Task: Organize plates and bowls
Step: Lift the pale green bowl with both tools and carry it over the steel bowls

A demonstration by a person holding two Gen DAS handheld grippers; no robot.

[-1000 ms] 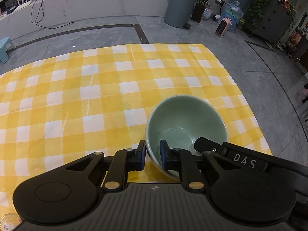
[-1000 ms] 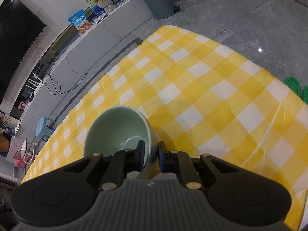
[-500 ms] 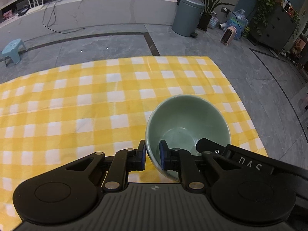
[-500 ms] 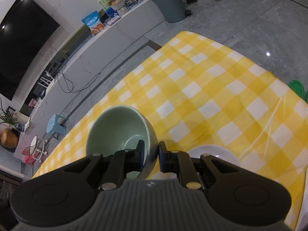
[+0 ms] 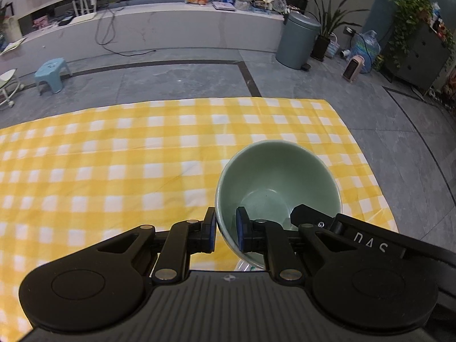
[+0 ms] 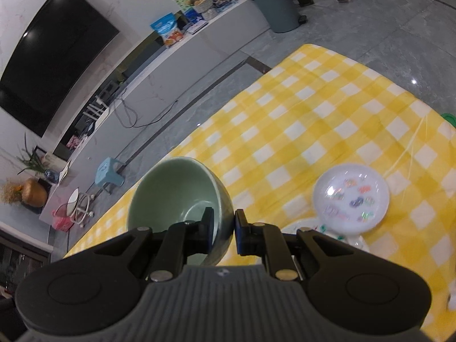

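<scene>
Watching from beside the cloth, one view at a time.

Left wrist view, tool: the left tool [image 5: 225, 229] is clamped narrow on the near rim of the bowl [image 5: 278, 182], one pad outside, one inside.
Left wrist view, bowl: green, empty, held above the cloth [image 5: 114, 156] on the floor, its mouth tipped toward the camera.
Left wrist view, other tool: the black body marked DAS at the bowl's right rim looks like the right tool.
Right wrist view, tool: the right tool [image 6: 223, 229] pinches the bowl [image 6: 176, 196] at the opposite side of the rim, one pad inside, one outside.
Right wrist view, plates: a white patterned plate [image 6: 352, 199] lies on the cloth to the right; a second one [image 6: 307, 225] shows partly behind the tool.
Risk, slip: both grips are thin pinches on glazed rim; a jerk could let the bowl slide out and drop.
Risk, twist: if the hands drift apart or turn unevenly, the rim may lever free of one tool.
Risk, landing: lowered carelessly, the bowl could knock the plates.
</scene>
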